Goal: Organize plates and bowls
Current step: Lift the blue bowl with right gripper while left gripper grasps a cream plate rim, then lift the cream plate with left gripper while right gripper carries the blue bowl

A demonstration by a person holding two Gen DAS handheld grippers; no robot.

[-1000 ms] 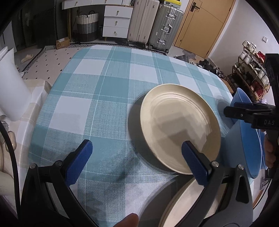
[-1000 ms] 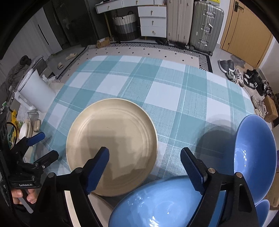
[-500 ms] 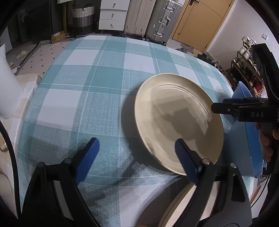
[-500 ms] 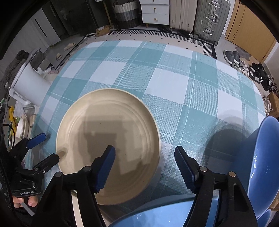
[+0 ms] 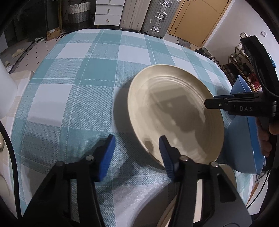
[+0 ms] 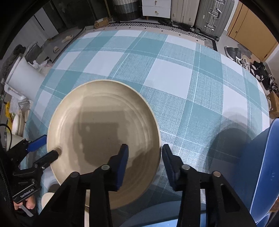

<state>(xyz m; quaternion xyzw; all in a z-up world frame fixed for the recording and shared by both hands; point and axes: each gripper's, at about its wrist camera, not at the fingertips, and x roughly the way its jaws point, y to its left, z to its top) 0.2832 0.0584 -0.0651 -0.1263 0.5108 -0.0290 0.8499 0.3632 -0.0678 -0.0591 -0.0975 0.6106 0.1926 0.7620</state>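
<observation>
A round beige plate [image 5: 176, 113] [image 6: 104, 139] lies on the teal checked tablecloth [image 5: 73, 78]. My left gripper [image 5: 136, 154] straddles the plate's near left rim, one blue pad inside and one outside. Its jaws are closing and the pads do not touch the rim. My right gripper [image 6: 145, 158] straddles the opposite rim the same way, jaws closing, pads still apart from it. Each gripper shows in the other's view: the right gripper [image 5: 216, 103] and the left gripper [image 6: 44, 149]. Blue bowls [image 5: 251, 139] [image 6: 261, 165] stand at the right. A second beige plate [image 5: 225, 174] lies near the front edge.
A white cylindrical bin [image 6: 24, 82] stands off the table's left side. Suitcases [image 5: 157, 15], a white drawer unit [image 5: 108, 14] and a wooden door [image 5: 195, 22] are beyond the far edge. Shoes [image 6: 235, 54] lie on the floor. A person's hand [image 5: 265, 139] holds the right gripper.
Both grippers have sunk toward the beige plate and their jaws have narrowed markedly, so each now brackets a rim of the plate. The plate has not moved.
</observation>
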